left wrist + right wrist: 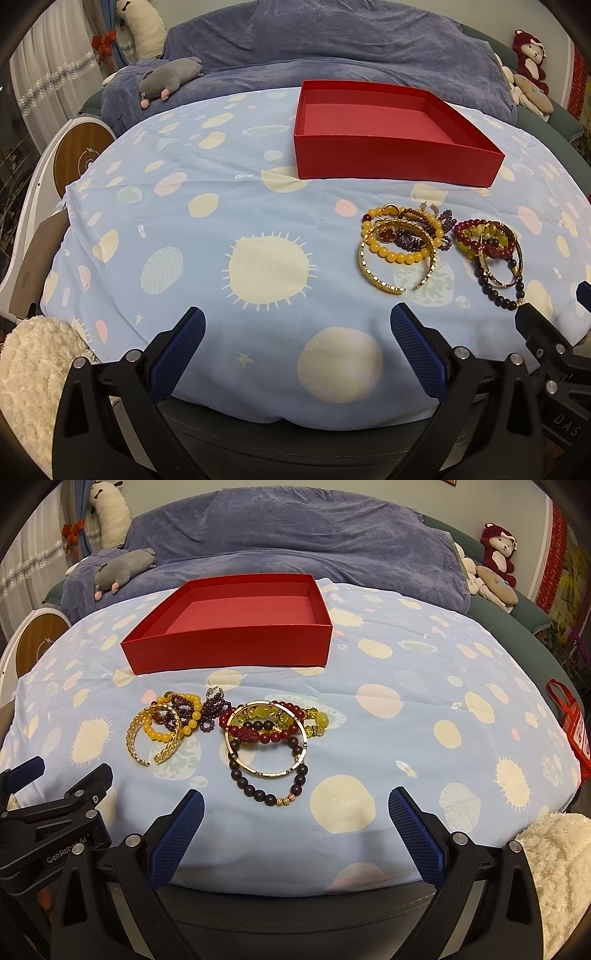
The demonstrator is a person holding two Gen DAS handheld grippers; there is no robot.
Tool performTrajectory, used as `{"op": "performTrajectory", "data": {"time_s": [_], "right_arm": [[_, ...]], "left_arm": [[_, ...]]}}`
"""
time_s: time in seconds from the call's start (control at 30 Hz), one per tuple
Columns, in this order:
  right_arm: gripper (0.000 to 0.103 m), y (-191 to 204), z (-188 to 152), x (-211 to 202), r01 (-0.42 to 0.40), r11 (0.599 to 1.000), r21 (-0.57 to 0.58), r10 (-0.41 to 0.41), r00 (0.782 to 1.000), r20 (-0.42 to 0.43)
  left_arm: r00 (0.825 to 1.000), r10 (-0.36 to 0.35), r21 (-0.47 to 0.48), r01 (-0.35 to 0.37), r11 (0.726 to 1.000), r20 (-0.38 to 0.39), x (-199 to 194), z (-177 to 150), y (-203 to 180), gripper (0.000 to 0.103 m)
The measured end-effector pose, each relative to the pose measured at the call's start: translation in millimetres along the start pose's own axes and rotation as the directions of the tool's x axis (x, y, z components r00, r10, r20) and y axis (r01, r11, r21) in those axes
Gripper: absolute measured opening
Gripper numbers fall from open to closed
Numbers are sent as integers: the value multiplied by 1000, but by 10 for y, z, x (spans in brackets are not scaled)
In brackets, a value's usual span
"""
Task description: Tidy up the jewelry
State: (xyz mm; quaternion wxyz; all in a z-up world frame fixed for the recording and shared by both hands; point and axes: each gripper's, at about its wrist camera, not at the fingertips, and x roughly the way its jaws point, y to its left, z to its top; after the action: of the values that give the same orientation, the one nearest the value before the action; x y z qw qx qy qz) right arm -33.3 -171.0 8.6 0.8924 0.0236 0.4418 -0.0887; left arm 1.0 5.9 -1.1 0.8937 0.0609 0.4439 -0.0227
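An empty red box (391, 153) (229, 648) sits on the blue patterned cloth, beyond the jewelry. Two clusters of bracelets lie in front of it: a gold cuff (384, 275) (142, 734) with yellow and purple beads, and a gold bangle (266, 771) (498, 282) over red, yellow and dark bead bracelets (258, 794). My left gripper (297, 325) is open and empty, near the cloth's front edge, left of the jewelry. My right gripper (295, 806) is open and empty, just in front of the dark bead bracelet.
A blue blanket (332, 40) with a grey plush toy (170, 79) lies behind the cloth. A red plush (498, 552) sits at the far right. A fluffy white throw (557, 867) and a red bag (570, 727) are at the right edge.
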Motion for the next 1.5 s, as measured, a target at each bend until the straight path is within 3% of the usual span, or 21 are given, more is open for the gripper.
{"op": "performTrajectory", "data": {"time_s": [1.5], "right_arm": [[96, 47, -11, 9, -10, 1000, -4, 10, 1000, -3]], "left_arm": [[1000, 6, 31, -6, 1000, 1, 2, -17, -71, 96]]}}
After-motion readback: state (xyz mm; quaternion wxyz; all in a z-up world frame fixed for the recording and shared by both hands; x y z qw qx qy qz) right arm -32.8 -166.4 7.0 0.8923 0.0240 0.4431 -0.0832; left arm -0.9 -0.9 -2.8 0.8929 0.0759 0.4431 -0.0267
